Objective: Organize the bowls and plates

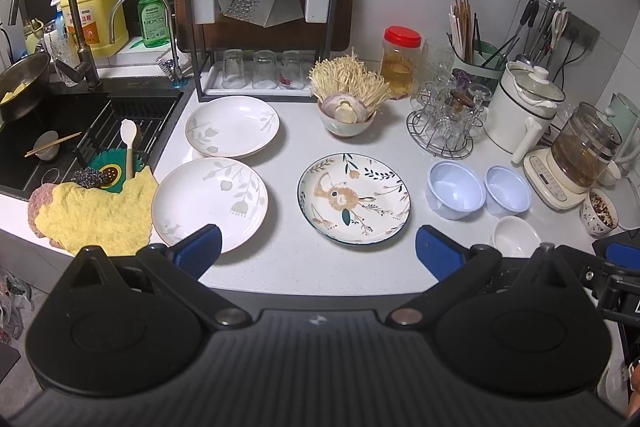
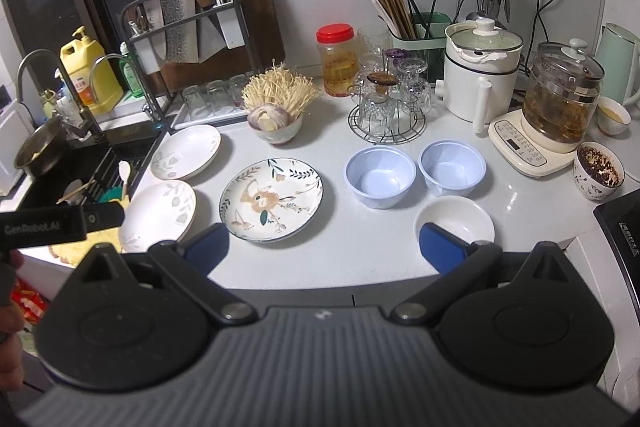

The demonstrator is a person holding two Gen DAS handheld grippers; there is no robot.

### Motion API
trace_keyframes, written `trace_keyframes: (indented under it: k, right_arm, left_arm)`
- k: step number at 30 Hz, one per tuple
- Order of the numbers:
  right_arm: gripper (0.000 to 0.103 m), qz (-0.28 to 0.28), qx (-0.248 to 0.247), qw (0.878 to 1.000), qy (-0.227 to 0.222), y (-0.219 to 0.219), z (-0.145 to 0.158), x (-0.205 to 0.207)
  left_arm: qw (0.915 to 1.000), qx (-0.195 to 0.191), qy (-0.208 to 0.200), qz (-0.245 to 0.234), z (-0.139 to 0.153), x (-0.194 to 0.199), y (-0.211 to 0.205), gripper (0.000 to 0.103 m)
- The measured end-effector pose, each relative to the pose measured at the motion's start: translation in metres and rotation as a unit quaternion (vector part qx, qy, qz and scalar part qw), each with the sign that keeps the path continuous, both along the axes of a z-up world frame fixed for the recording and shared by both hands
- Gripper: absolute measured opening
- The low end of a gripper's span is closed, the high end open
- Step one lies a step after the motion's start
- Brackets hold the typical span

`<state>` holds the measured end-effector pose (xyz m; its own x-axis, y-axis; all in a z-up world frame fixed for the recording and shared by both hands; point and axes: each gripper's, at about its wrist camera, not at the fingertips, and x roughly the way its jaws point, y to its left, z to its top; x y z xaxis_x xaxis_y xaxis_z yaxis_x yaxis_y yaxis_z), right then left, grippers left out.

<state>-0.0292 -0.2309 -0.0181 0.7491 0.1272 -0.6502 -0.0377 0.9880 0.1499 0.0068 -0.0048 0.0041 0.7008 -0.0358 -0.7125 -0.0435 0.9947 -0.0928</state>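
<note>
Two white leaf-print plates lie near the sink, one far (image 1: 232, 126) (image 2: 185, 151) and one near (image 1: 209, 199) (image 2: 162, 211). A flower-patterned plate (image 1: 354, 198) (image 2: 271, 199) lies mid-counter. Two pale blue bowls (image 1: 456, 189) (image 1: 508, 190) (image 2: 381, 177) (image 2: 452, 167) and a small white bowl (image 1: 516, 235) (image 2: 454, 219) sit to the right. My left gripper (image 1: 318, 251) is open and empty above the counter's front edge. My right gripper (image 2: 324, 247) is open and empty, its right finger over the white bowl's near rim.
A bowl of enoki mushrooms (image 1: 347, 119) (image 2: 275, 131), a glass rack (image 1: 442, 131) (image 2: 386, 123), a red-lidded jar (image 1: 400, 61), a white pot (image 2: 480, 83) and a tea kettle (image 2: 558, 107) stand behind. The sink (image 1: 80, 131) and a yellow cloth (image 1: 92, 211) lie left. A spice cup (image 2: 598, 177) stands right.
</note>
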Motion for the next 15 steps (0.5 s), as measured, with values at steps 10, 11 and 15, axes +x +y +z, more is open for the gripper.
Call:
trace_keyframes:
  k: [10, 11, 15]
  right_arm:
    - [0.103, -0.002, 0.002, 1.0, -0.001, -0.0028, 0.0005, 0.0025]
    - [0.103, -0.001, 0.003, 1.0, -0.001, -0.003, 0.0006, 0.0029]
    - [0.103, 0.001, 0.001, 1.0, -0.001, -0.0029, 0.0015, 0.0045]
  left_arm:
    - [1.0, -0.002, 0.0, 0.0, 0.0011, 0.0051, -0.0014, 0.103]
    - [1.0, -0.001, -0.001, -0.001, 0.0016, 0.0057, -0.0011, 0.103]
    - [1.0, 0.0, -0.001, 0.001, 0.0027, 0.0096, 0.0, 0.103]
